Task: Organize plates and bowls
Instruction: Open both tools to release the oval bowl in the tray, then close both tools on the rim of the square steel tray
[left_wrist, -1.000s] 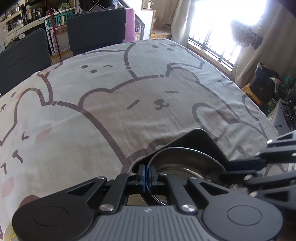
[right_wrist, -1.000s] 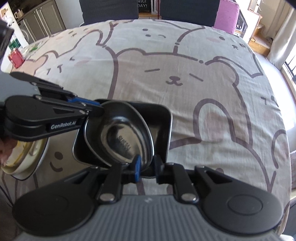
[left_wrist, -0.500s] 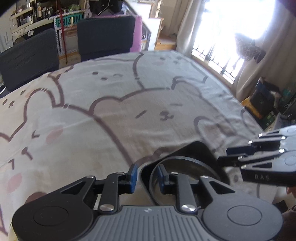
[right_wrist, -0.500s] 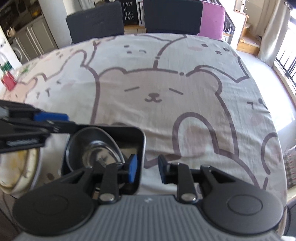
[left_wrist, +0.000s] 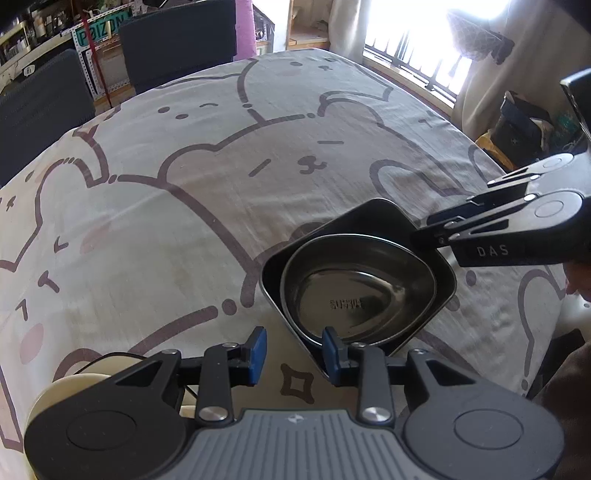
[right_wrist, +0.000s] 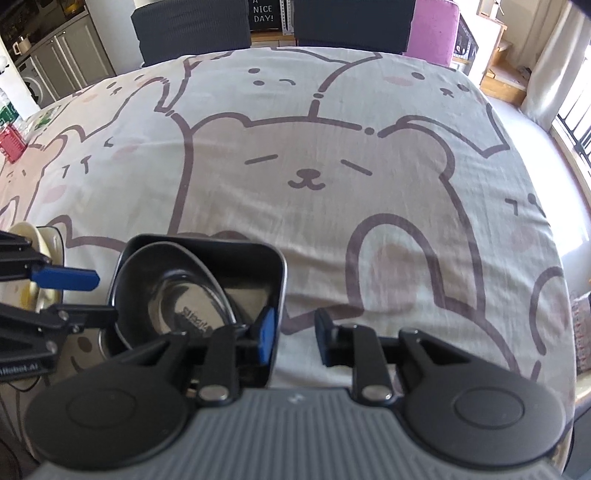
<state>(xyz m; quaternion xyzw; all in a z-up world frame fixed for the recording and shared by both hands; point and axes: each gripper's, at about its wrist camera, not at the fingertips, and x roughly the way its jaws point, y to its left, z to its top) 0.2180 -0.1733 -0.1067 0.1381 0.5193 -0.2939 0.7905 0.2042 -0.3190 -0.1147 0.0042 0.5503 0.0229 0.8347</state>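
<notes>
Nearest in the left wrist view, the left gripper (left_wrist: 293, 356) has just been opening; its blue pads (left_wrist: 256, 350) stand apart with nothing between them but tablecloth (left_wrist: 184, 221), and the right-hand pad sits at the near rim of the tray (left_wrist: 273, 288) without pinching it. Under its left side a cream plate (left_wrist: 55, 391) peeks out at the table's near edge.

Just beyond, the steel bowl (left_wrist: 354, 291) lies inside the dark square tray (stamped lettering shows on its bottom, too blurred to read), and nothing grips it. The right gripper (left_wrist: 424, 236) reaches in from the right, its tips at the tray's far right corner; in this view I cannot tell whether they touch it.

In the right wrist view, the right gripper (right_wrist: 295, 336) is parted and empty: one pad (right_wrist: 266, 332) hangs over the tray (right_wrist: 280, 273) at its near right corner, the other over bare tablecloth (right_wrist: 332, 177). The bowl (right_wrist: 173, 291) leans in the tray's left part. The left gripper (right_wrist: 79, 299) enters from the left, its pads spread, with the plate (right_wrist: 40, 240) behind it.

Farther on, the bear-print cloth runs to dark chairs (right_wrist: 192, 26) at the far edge.
</notes>
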